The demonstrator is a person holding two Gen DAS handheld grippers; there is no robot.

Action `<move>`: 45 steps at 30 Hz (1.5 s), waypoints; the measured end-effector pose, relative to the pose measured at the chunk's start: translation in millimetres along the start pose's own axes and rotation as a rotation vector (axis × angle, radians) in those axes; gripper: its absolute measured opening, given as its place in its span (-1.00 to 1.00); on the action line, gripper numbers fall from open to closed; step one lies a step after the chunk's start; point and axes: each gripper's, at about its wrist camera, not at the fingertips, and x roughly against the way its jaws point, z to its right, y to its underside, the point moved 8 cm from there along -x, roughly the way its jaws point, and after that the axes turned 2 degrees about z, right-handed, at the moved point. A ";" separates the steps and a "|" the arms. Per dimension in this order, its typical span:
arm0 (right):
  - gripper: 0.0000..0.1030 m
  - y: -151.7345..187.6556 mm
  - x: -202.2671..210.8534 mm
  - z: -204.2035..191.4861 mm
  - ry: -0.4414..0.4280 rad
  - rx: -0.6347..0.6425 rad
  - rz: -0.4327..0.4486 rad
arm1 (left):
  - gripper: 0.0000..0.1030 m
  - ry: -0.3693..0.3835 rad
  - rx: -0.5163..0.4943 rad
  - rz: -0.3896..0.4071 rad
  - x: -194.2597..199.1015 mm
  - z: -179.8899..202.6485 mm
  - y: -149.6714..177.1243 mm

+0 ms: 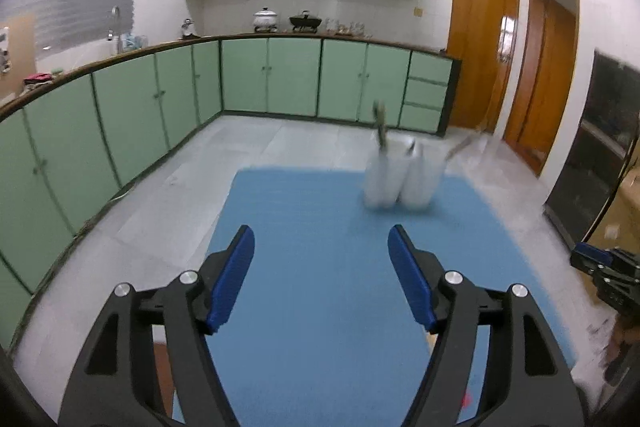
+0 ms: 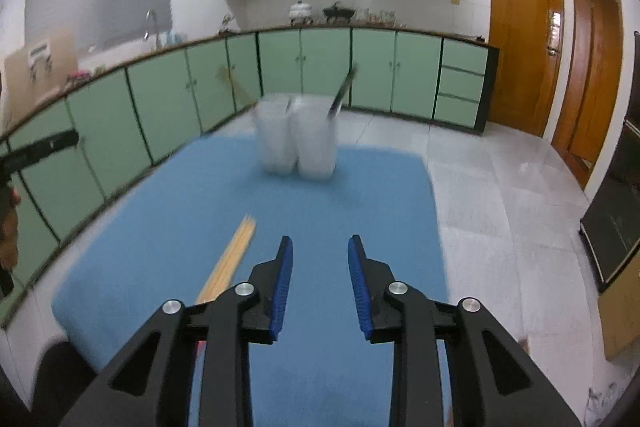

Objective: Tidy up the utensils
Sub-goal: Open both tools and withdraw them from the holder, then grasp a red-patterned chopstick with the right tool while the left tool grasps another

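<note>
Both wrist views, over the blue mat (image 1: 320, 211). My left gripper (image 1: 321, 237) hangs above the mat with its jaws spread wide and nothing between them. My right gripper (image 2: 320, 247) has its jaws parted more narrowly, also empty. The holder (image 2: 296, 143), a pair of pale translucent cups side by side, stands upright at the far end of the mat; in the left view it sits far right. It is blurred, but I make out a dark utensil (image 2: 342, 93) leaning out of its right cup and other handles rising from it. A bundle of chopsticks (image 2: 230, 259) lies flat on the mat, just left of my right gripper, pointing toward the holder. Green cabinets (image 1: 272, 79) line the far wall
</note>
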 end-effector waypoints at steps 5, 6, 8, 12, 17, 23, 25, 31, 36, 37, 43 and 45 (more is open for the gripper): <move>-0.45 89.1 -0.6 -33.8 -0.022 0.004 -0.072 | 0.37 -0.020 0.029 -0.083 12.0 -13.6 90.6; -0.45 100.2 -1.6 -40.7 -0.027 0.013 -0.079 | 0.37 -0.028 0.038 -0.095 14.1 -16.4 103.2; -0.45 126.4 -6.3 -64.7 -0.047 0.044 -0.109 | 0.37 -0.034 0.066 -0.110 17.2 -22.6 118.6; -0.41 142.0 -13.8 -97.0 -0.063 0.095 -0.110 | 0.37 -0.031 0.087 -0.121 24.7 -23.4 133.6; -0.41 135.1 -22.3 -119.0 -0.091 0.119 -0.096 | 0.37 -0.022 0.098 -0.120 24.0 -18.7 133.9; -0.41 131.9 -35.6 -123.3 -0.083 0.117 -0.072 | 0.37 0.002 0.085 -0.129 17.0 -4.5 136.0; -0.41 131.6 -36.6 -119.6 -0.080 0.107 -0.071 | 0.37 0.011 0.085 -0.135 14.2 0.1 138.7; -0.89 130.9 -38.4 -105.9 -0.065 0.073 -0.073 | 0.37 0.024 0.073 -0.154 6.9 9.7 148.6; -0.89 131.1 -37.3 -90.1 -0.053 0.027 -0.072 | 0.37 0.043 0.058 -0.171 1.7 24.4 158.8; -0.89 130.9 -37.6 -89.9 -0.061 0.026 -0.074 | 0.37 0.050 0.049 -0.174 0.4 29.0 160.9; -0.87 128.1 -41.5 -86.4 -0.061 0.049 -0.072 | 0.37 0.082 0.016 -0.191 -6.1 50.3 173.1; -0.89 127.2 -42.2 -74.2 -0.032 0.032 -0.071 | 0.37 0.090 0.009 -0.195 -8.2 54.6 175.6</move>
